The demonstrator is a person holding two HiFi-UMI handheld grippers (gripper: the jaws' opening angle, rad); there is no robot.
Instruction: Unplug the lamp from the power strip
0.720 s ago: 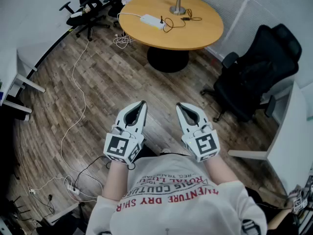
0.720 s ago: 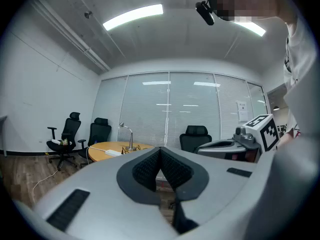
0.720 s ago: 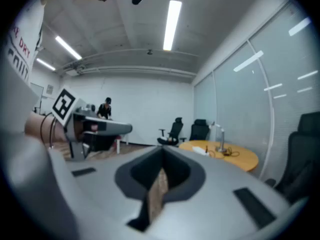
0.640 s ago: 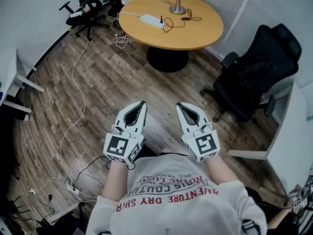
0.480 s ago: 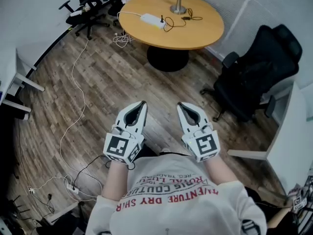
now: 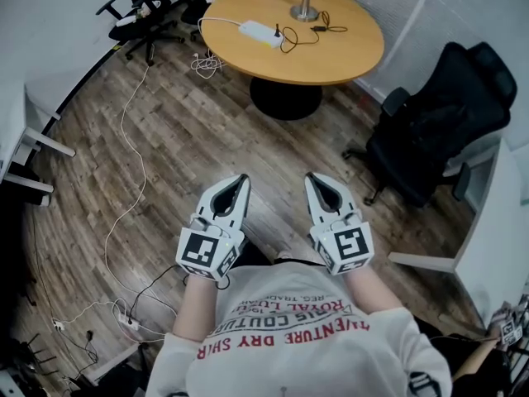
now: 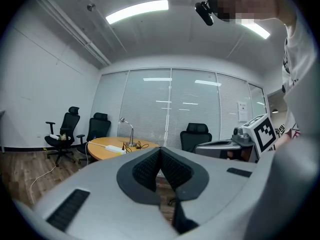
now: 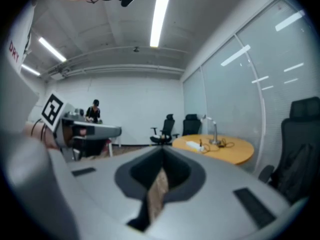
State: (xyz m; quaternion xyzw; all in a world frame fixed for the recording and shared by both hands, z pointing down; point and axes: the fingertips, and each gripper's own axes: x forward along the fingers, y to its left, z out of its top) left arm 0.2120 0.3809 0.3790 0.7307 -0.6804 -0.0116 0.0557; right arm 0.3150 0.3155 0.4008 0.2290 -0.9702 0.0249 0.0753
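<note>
A round wooden table (image 6: 331, 52) stands far ahead across the room. On it lie a white power strip (image 6: 259, 31), a silver lamp (image 6: 304, 9) on a round base, and a black cord (image 6: 307, 30) looped between them. The same table (image 7: 107, 147), the lamp (image 7: 129, 132) and the strip (image 7: 116, 149) show small in the left gripper view, and the table (image 8: 225, 149) in the right gripper view. My left gripper (image 6: 241, 179) and right gripper (image 6: 314, 178) are held close to my chest, side by side, both shut and empty, far from the table.
A black office chair (image 6: 438, 122) stands to the right, and two more (image 6: 140, 7) behind the table at the left. A white cable (image 6: 124, 180) trails over the wooden floor to a second strip (image 6: 126, 321). White desks (image 6: 488, 246) flank both sides. A person stands far off (image 8: 93, 110).
The head view has shifted slightly, so the table sits a little higher and nearer the top edge. Both grippers stay shut in the same pose.
</note>
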